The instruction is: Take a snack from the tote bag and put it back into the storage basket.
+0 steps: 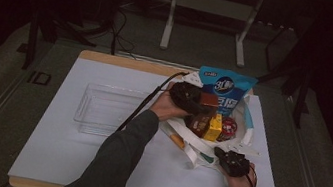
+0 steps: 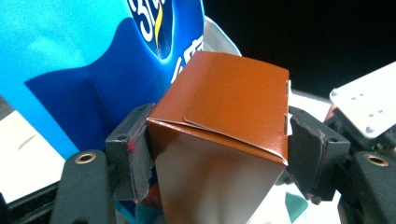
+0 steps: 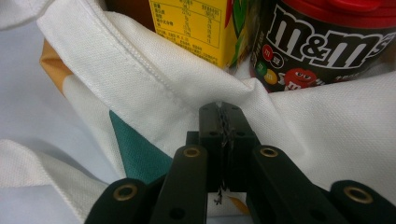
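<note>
A white cloth tote bag (image 1: pixel 243 136) lies open on the right of the white board. In it are a blue snack pouch (image 1: pixel 223 90), a yellow carton (image 1: pixel 214 127), an m&m's jar (image 1: pixel 227 128) and a dark brown pack (image 1: pixel 198 124). My left gripper (image 1: pixel 205 102) hangs over the bag, shut on a small brown cardboard box (image 1: pixel 209 99). In the left gripper view the box (image 2: pixel 233 102) sits between both pads (image 2: pixel 140 158), with the blue pouch (image 2: pixel 70 60) behind it. My right gripper (image 1: pixel 221 155) pinches the bag's near rim (image 3: pixel 187 88), jaws shut on the fabric (image 3: pixel 225 122).
A clear plastic tray (image 1: pixel 106 109) stands on the left half of the white board (image 1: pixel 58 157). In the right gripper view the yellow carton (image 3: pixel 196 28) and m&m's jar (image 3: pixel 327 42) stand just beyond the rim. A metal frame (image 1: pixel 207 14) stands behind the table.
</note>
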